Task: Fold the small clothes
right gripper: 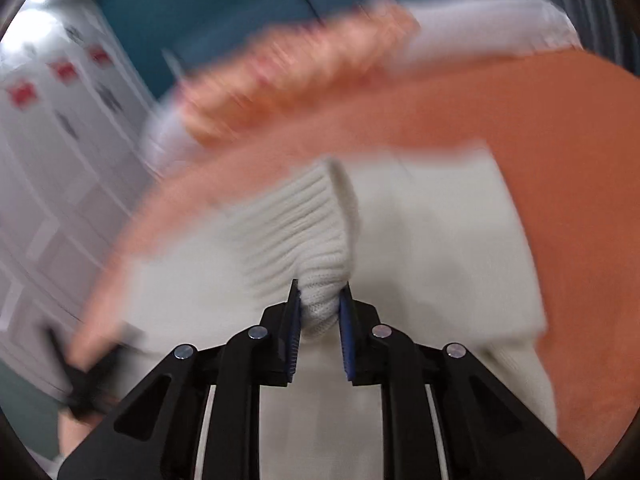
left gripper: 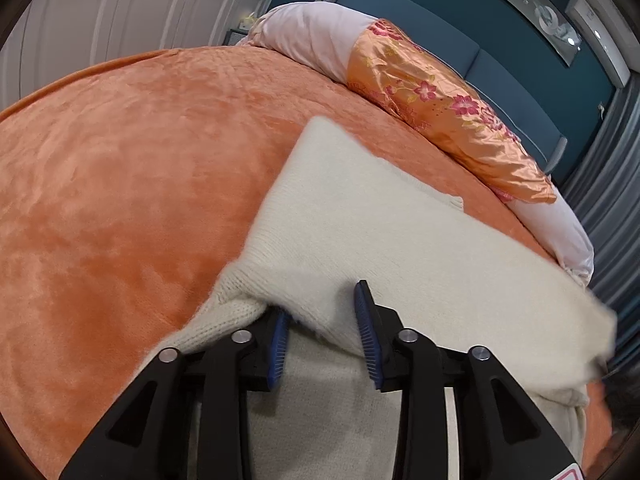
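Right gripper [right gripper: 320,300] pinches the ribbed hem of the cream sweater [right gripper: 440,240] so I can carry that edge over. Left gripper [left gripper: 324,312] stands part-open, pads off the knit, because that side already lies on the orange bed [left gripper: 120,180].

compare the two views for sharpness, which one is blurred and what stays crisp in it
Left wrist view: sharp overall, orange blanket and cream sweater clear. Right wrist view: background smeared by motion; only the right gripper and the ribbed knit between its pads stay crisp.
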Available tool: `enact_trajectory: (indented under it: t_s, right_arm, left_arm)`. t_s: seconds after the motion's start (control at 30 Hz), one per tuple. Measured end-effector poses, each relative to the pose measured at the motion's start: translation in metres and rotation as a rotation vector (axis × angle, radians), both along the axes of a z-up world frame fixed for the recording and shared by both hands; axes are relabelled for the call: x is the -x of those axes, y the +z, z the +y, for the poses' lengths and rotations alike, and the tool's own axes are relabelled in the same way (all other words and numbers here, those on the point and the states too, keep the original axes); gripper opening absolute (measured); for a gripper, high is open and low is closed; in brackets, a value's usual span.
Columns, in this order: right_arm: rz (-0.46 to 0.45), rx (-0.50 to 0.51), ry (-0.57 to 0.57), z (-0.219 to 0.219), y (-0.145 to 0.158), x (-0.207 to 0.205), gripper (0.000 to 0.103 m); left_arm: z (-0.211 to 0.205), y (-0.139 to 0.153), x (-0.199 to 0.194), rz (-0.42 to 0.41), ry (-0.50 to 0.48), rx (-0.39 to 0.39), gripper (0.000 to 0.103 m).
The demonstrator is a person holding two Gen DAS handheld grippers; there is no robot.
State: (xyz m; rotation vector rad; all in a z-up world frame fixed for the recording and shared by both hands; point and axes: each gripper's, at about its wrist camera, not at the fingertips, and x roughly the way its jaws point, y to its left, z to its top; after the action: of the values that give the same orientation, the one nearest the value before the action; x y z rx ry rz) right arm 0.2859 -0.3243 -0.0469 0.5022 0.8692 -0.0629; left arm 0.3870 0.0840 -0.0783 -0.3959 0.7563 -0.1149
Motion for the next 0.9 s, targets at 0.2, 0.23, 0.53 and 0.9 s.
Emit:
enact_trajectory:
  t_s: [0.2,0.23,0.53,0.9]
  right_arm:
    - [-0.048,0.024,-0.116,-0.004,0.037,0.007,0.026]
    - [-0.082,0.042,-0.106,0.006,0.046,0.005,0.026]
    - [-0.123,0.112,0.443,0.198,0.062,-0.117,0.058]
    - [-0.002,0.357,0.639,0.285,-0.009,-0.176,0.03]
  left_arm:
    - [0.0,-0.001,0.0,-0.002,-0.001,-0.007,0.035]
    - [0.0,-0.001,0.0,-0.002,0.0,-0.008,0.035]
    - [0.0,-0.001,-0.001,-0.005,-0.001,0.004,0.035]
    - [0.001,-0.005,0.0,-0.027,-0.005,0.016,0.035]
